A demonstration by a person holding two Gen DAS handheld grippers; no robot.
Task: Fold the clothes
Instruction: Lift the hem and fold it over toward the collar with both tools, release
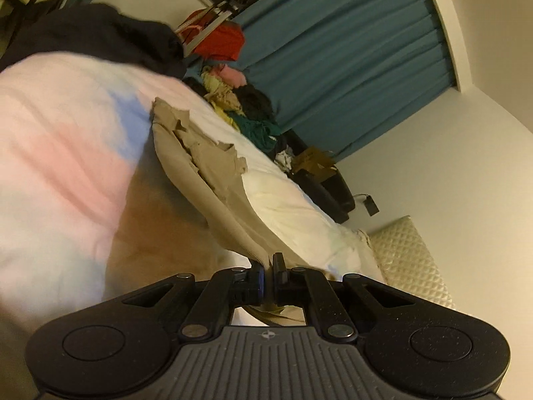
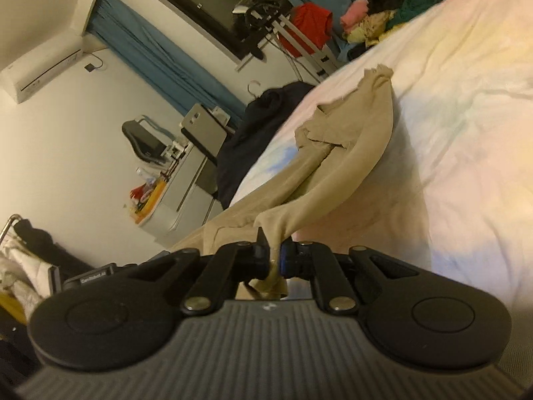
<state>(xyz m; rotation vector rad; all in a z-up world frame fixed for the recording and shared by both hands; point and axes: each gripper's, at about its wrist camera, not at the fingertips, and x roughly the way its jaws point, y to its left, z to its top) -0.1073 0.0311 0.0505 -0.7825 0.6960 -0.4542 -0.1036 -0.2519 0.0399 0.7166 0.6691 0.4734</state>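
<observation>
Wide bed with pale pink-and-white sheet (image 2: 466,116), teal pleated curtains (image 1: 349,60) at one o'clock, white wall-mounted air conditioner (image 2: 40,70) at ten o'clock, cream walls (image 1: 449,166), warm dim light

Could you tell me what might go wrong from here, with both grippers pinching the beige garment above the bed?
1. Each gripper, left gripper and right gripper, holds only a thin bunched edge of the beige garment, so the cloth may slip out under tension.
2. The garment's far end lies crumpled on the bedspread; it could drag and fold unevenly.
3. The dark clothing nearby could be caught if the garment swings.
</observation>
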